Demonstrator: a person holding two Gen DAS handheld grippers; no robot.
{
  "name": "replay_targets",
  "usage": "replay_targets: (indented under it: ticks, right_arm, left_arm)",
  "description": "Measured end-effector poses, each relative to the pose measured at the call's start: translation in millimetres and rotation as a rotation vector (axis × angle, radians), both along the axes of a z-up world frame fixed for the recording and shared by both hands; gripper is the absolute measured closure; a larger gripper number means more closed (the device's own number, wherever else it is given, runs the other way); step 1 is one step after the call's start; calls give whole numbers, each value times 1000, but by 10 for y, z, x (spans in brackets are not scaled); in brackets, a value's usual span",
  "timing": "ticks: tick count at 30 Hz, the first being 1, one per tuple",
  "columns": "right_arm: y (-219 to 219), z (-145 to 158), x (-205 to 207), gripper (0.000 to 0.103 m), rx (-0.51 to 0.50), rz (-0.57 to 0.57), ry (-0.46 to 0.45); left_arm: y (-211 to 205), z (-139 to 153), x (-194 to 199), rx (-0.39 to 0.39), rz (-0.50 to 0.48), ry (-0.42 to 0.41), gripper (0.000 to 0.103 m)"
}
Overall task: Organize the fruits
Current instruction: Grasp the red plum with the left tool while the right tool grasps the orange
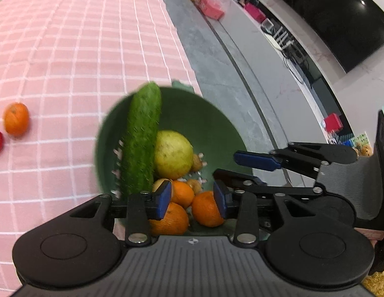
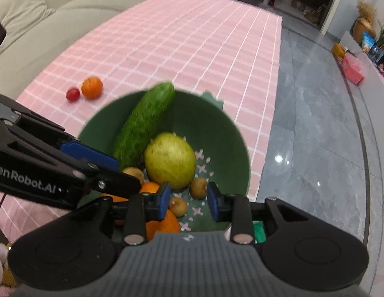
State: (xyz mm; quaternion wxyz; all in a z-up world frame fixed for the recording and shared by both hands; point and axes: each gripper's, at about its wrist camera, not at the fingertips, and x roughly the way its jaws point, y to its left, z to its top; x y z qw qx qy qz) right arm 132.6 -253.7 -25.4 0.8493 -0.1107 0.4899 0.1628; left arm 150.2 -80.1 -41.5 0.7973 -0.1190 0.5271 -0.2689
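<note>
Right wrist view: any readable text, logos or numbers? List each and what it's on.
"enRobot.AI", white print on the left tool's black arm; its first letter is cut off at the frame edge.
Small white emblem on the right tool's grey housing: a symbol, no letters.
Packages on the far floor: too blurred to read.

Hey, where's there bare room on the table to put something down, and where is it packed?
Free: the pink checked cloth beyond the green bowl, running to the far edge, and the strip between the bowl and the loose orange with the small red fruit beside it. Crowded: inside the bowl, with the cucumber, the yellow-green fruit and oranges.
</note>
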Motion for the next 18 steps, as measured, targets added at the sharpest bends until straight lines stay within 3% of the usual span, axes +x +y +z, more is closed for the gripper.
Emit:
replay_targets:
  ticks: [10,18]
  right_arm:
    - [307,427,-150,71,157,-25,-107]
    - [793,484,-104,71,253,2,-138]
  left_arm:
    - [520,382,-156,108,119,-176,56]
    - [1003,412,-248,233,231,-248,56]
